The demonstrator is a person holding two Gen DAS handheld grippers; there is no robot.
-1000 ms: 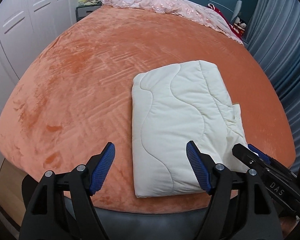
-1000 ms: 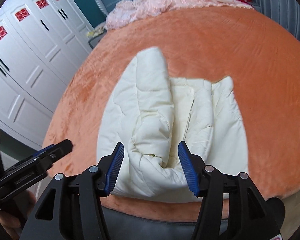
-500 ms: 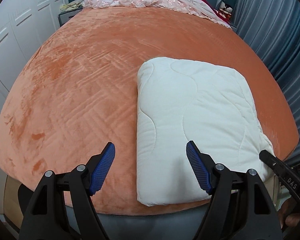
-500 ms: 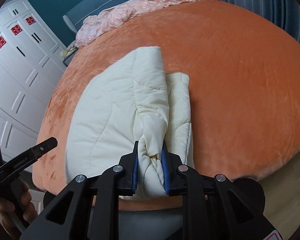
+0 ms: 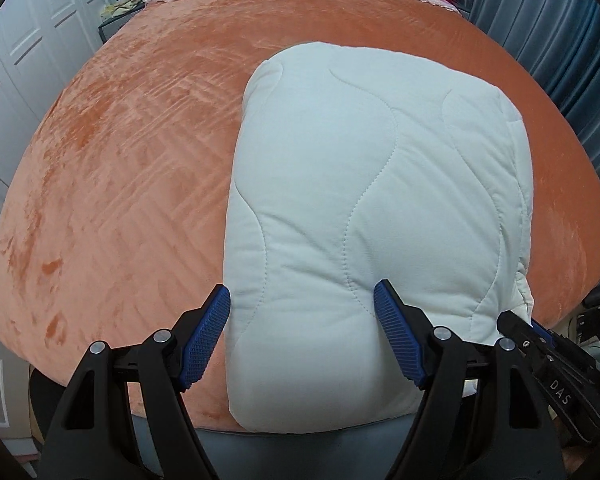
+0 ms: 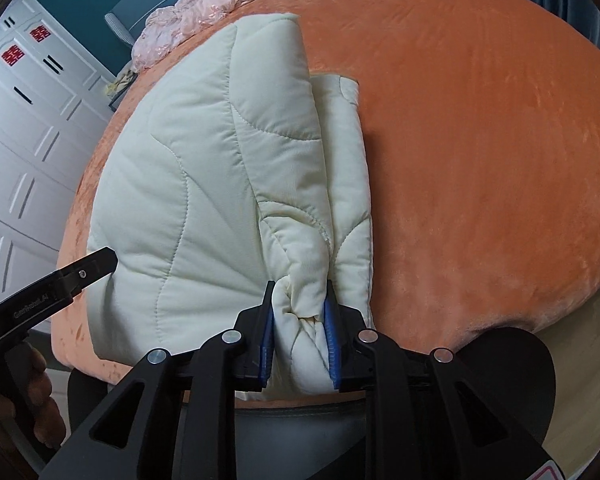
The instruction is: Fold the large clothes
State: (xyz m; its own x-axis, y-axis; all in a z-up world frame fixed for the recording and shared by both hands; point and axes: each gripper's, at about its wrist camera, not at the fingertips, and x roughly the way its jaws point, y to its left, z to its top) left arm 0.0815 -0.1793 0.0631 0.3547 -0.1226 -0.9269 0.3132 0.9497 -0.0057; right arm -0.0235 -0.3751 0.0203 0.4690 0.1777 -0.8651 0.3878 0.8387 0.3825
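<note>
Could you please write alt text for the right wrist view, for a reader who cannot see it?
The right claw is clamped on a bunched corner of a folded cream quilt lying on an orange bedspread. The left claw's tip shows at the left.

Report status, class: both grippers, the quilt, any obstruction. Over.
Left gripper open, straddling the quilt's near corner. Right gripper shut on its bunched edge. Quilt folded on the bed. Nothing in the way.

Lies folded, cream quilted comforter [image 5: 380,200], wavy-stitched and puffy, flat at the near edge of the orange bed [image 5: 140,140].
</note>
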